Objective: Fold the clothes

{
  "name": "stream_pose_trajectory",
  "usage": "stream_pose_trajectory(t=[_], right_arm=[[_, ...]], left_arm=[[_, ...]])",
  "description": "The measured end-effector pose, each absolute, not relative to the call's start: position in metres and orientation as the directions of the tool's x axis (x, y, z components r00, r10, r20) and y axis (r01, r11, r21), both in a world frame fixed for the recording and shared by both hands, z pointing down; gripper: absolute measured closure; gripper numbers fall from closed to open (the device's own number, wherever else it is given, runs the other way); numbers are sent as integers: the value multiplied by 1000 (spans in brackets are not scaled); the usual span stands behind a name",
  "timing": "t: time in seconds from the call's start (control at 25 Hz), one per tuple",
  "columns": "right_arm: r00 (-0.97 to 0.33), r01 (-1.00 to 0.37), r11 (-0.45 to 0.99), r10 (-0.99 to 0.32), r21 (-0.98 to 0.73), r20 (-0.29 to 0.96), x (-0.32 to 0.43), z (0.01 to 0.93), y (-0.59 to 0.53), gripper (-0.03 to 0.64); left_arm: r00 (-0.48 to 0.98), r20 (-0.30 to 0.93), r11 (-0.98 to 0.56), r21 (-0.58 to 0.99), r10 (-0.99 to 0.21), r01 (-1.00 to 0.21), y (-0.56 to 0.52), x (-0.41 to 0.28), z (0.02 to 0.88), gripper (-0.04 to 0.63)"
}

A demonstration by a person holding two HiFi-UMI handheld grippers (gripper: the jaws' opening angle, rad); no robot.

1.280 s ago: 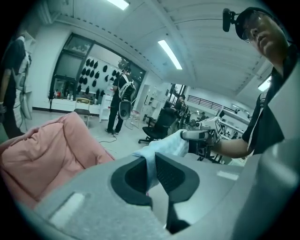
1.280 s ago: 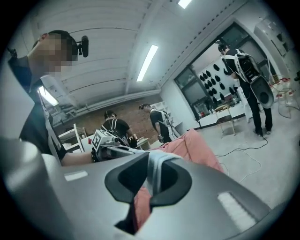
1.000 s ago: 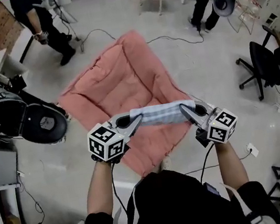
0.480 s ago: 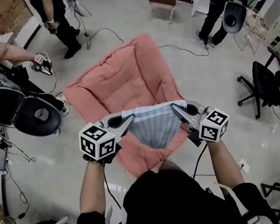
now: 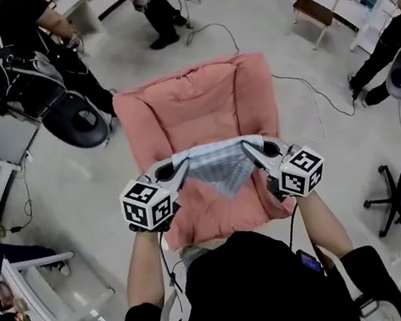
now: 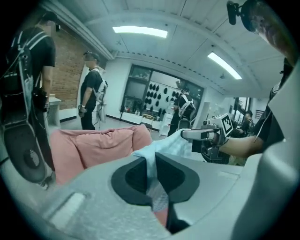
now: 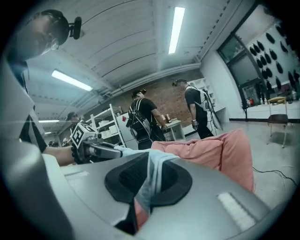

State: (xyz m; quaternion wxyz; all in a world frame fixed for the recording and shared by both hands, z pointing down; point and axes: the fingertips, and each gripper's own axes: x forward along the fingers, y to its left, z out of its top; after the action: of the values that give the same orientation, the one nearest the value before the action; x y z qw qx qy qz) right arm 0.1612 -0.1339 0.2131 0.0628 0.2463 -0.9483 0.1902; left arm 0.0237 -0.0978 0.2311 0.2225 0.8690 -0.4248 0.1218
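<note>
The pink quilt (image 5: 200, 110) lies spread on the floor (image 5: 319, 143) and serves as the work surface; the person stands at its near edge. The garment (image 5: 218, 166), a pale blue checked cloth, hangs in the air above the near half of the quilt, stretched between the two grippers, its middle sagging towards the quilt. The left gripper (image 5: 184, 169) is clamped on the garment's left top corner and the right gripper (image 5: 249, 152) on its right top corner; each pair of jaws is pressed almost together with only fabric between. The step in hand appears to be bringing the garment over the quilt to lay it flat. To do it well, hold both grippers level with each other and draw them apart until the top edge runs straight. Lower the hanging edge onto the quilt first, then lay the remainder down without slack. Release neither clamp until the cloth rests flat; a freed corner is likely to collapse into wrinkles. The head view shows the garment's full span, its sag and its place over the quilt, but not the contact at the jaws. Each gripper view shows the fabric pinched between its own dark pads and the opposite gripper across the taut edge. The right gripper view also shows people (image 7: 140, 117) standing beyond the quilt.
</note>
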Motion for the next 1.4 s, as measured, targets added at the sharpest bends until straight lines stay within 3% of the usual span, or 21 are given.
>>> stream_pose_trajectory(t=[0.32,1.04,1.4], right_arm=[[-921,-347,899,-274,-267,277,147,221,-158,604],[-898,-369,882,-258,-292,356,94,258,-210,604],[-911,-330,869,-191,-370,364,112,308,-159,604]], left_arm=[[507,442,-421,284,-740,-862,-95,20,237,571],[505,496,-385,330,-706,-862,-157,-33,278,571],[498,525,-358,351,-690,-865,-118,-18,327,571]])
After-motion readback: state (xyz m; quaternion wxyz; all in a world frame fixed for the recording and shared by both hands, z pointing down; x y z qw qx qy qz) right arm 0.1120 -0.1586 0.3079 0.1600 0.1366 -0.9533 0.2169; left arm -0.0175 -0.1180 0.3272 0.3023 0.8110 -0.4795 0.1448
